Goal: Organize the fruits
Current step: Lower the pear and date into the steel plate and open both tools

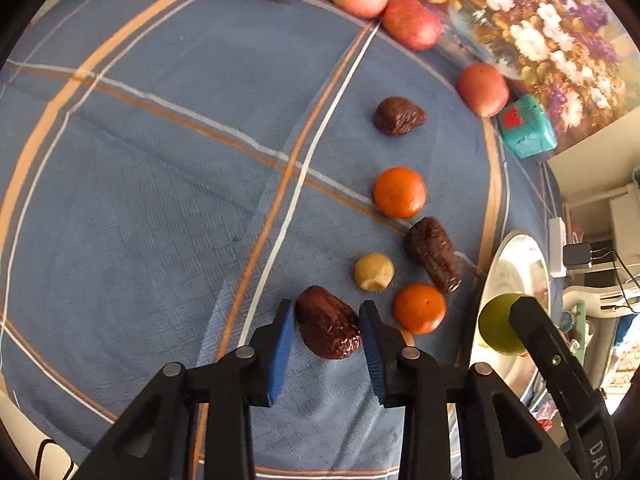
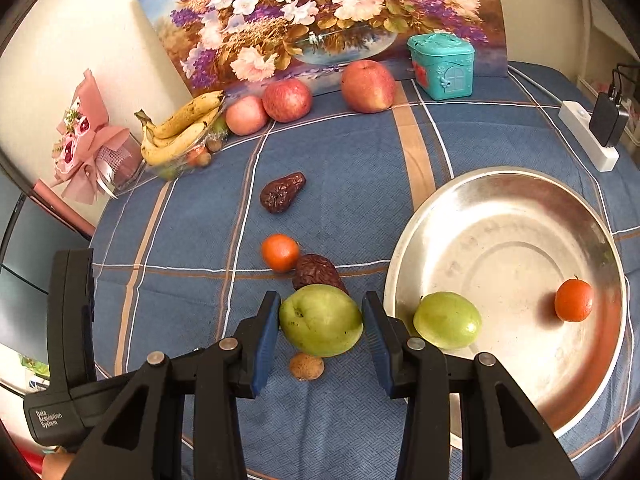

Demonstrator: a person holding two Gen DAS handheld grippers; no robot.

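Note:
My left gripper (image 1: 327,322) is shut on a wrinkled red date (image 1: 326,323) just above the blue checked cloth. My right gripper (image 2: 320,320) is shut on a green apple (image 2: 320,320), held beside the rim of the steel plate (image 2: 520,200); the same apple shows in the left wrist view (image 1: 496,326). In the plate lie another green apple (image 2: 447,320) and a tangerine (image 2: 573,300). On the cloth lie two tangerines (image 1: 399,192) (image 1: 419,308), two more dates (image 1: 398,116) (image 1: 434,255) and a pale walnut (image 1: 373,272).
Three red apples (image 2: 368,86) (image 2: 287,100) (image 2: 245,115) and a bunch of bananas (image 2: 180,128) line the back by a flower painting (image 2: 320,12). A teal box (image 2: 442,65), a pink bouquet (image 2: 86,144) and a power strip (image 2: 588,140) sit at the edges.

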